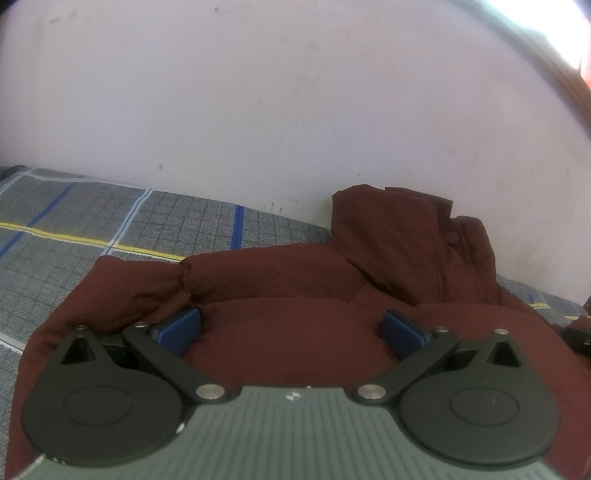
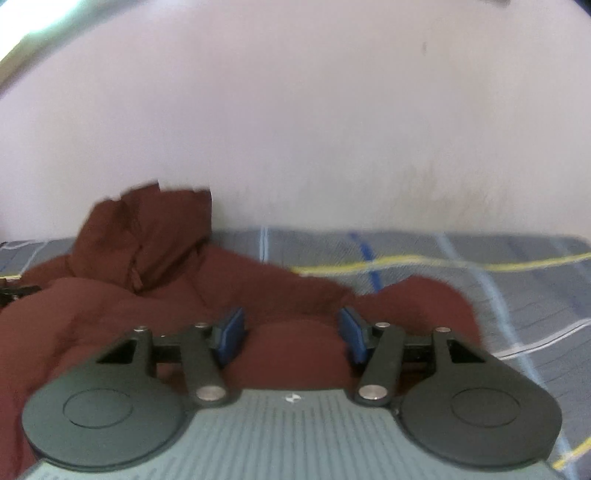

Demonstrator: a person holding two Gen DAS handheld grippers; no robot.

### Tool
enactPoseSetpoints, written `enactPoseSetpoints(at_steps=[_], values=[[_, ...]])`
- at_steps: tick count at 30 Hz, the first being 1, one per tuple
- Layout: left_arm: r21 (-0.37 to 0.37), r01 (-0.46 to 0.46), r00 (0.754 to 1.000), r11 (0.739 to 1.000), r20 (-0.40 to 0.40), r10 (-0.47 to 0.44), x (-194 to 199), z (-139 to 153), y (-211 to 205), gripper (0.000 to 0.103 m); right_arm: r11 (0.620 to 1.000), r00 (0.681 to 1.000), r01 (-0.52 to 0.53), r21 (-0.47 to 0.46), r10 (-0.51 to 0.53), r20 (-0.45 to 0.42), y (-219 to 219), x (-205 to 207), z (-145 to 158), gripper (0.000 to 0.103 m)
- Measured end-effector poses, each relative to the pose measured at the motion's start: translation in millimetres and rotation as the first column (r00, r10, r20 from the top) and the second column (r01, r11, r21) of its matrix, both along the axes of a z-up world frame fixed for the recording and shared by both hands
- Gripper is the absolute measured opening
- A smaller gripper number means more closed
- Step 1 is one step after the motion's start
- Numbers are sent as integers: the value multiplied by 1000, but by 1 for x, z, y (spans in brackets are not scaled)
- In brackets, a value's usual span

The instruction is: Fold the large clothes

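A dark red padded jacket (image 1: 288,280) lies spread on a grey checked bedspread (image 1: 110,221), its collar (image 1: 402,236) standing up against the wall. My left gripper (image 1: 291,330) hovers low over the jacket's body with its blue pads (image 1: 181,328) wide apart, open, a padded bulge lying between them. In the blurred right wrist view the jacket (image 2: 110,314) runs left with a sleeve end (image 2: 424,299) at right. My right gripper (image 2: 293,334) is open over a fold of it; the pads (image 2: 232,332) do not visibly press the cloth.
A scuffed white wall (image 1: 295,110) stands close behind the bed. Bare bedspread (image 2: 498,280) stretches to the right of the jacket in the right wrist view and to the left in the left wrist view. A bright window edge (image 1: 554,22) shows at top right.
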State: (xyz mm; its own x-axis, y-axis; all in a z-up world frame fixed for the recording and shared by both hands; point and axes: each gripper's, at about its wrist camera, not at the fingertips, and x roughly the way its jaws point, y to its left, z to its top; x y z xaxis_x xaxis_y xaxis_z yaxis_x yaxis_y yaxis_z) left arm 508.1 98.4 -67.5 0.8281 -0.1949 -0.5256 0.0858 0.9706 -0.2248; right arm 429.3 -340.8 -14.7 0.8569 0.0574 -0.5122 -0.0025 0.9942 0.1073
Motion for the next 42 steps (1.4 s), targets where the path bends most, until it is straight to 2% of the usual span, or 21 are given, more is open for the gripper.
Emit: enactPoseSetpoints(at_steps=[3,6,9,12,21,25,27,28,29,31,33,34,35,38,40,42], values=[[1,3,1000,1000,4,-3,-1,0,0,103,1000,1000,-3,-22,3,-10,-3,-15,2,56],[9,7,1000,1000,7,-7,-1,0,0,103,991,998,-43,-125,36,-61,4,-18,-7,64],[23,5,1000,1000,8,-5,-1,0,-1,103,996,996,-50,-68,45,-75,-3,-13,-25,70],[39,5,1000,999,1,-5,1,-1,-3,103,993,996,-50,-104,42,-75,4,-8,-29,74],[98,-18,1000,995,-18,20,3,1,-8,103,995,995,-55,-85,48,-85,3,-8,-31,79],[155,-53,998,986,26,49,-16,12,-11,103,997,996,-49,-61,45,-71,-2,-8,-28,80],[157,-58,997,986,60,49,-44,30,-6,103,998,997,-33,-53,29,-75,-6,-14,-19,81],[143,-44,997,989,76,34,-58,38,-1,103,1000,997,-13,-27,11,-82,-10,-22,-10,82],[125,2,996,992,89,-13,-78,48,6,103,999,998,-2,40,4,-57,-18,-39,3,82],[109,66,991,992,113,-78,-115,63,20,103,988,998,-48,147,43,40,-34,-86,26,85],[101,88,988,991,119,-99,-158,73,37,103,984,989,-104,144,87,116,-44,-142,43,94],[84,105,987,991,114,-115,-178,75,47,103,982,985,-129,136,111,130,-48,-166,47,101],[60,121,986,991,107,-127,-199,75,60,103,980,983,-143,135,125,131,-53,-189,48,103],[-20,127,988,992,87,-125,-254,66,93,103,984,993,-105,142,97,65,-68,-250,39,103],[-65,113,990,991,91,-107,-287,59,112,103,987,999,-16,157,21,-35,-79,-279,26,103],[-78,93,993,993,85,-87,-308,52,125,103,984,990,81,159,-61,-125,-86,-299,15,103]])
